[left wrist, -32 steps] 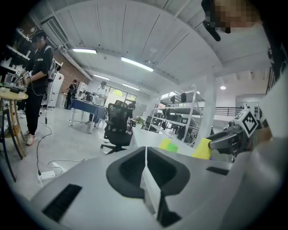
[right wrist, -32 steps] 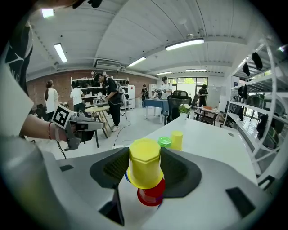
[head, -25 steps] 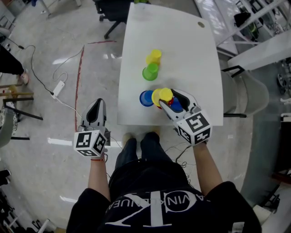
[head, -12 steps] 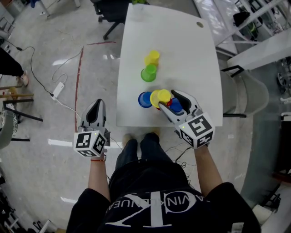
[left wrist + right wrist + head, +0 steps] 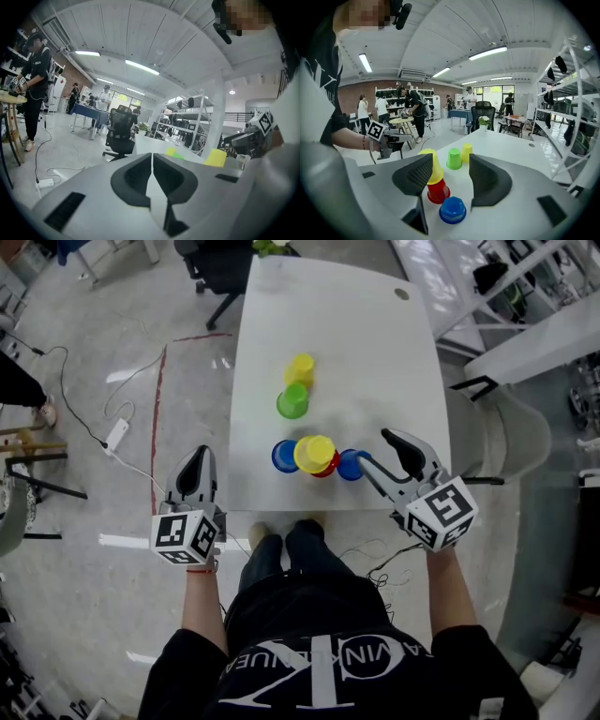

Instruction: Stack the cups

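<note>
Six plastic cups in all on the white rectangular table (image 5: 375, 352): two blue, two yellow, one green, one red. From the left: left gripper (image 5: 199, 457) off the table edge over the glossy grey floor (image 5: 103, 343), jaws pressed together, empty; blue plastic cup (image 5: 285, 456); yellow plastic cup (image 5: 315, 452) capping the red plastic cup (image 5: 329, 471) (the one stack); second blue cup (image 5: 352, 464); right gripper (image 5: 377, 450) just beside it, jaws just been opening, now wide apart, nothing between. Farther back, green plastic cup (image 5: 292, 401) just beside the lone yellow cup (image 5: 300, 368). Around: red tape line (image 5: 159, 409), black office chair (image 5: 220, 263).
</note>
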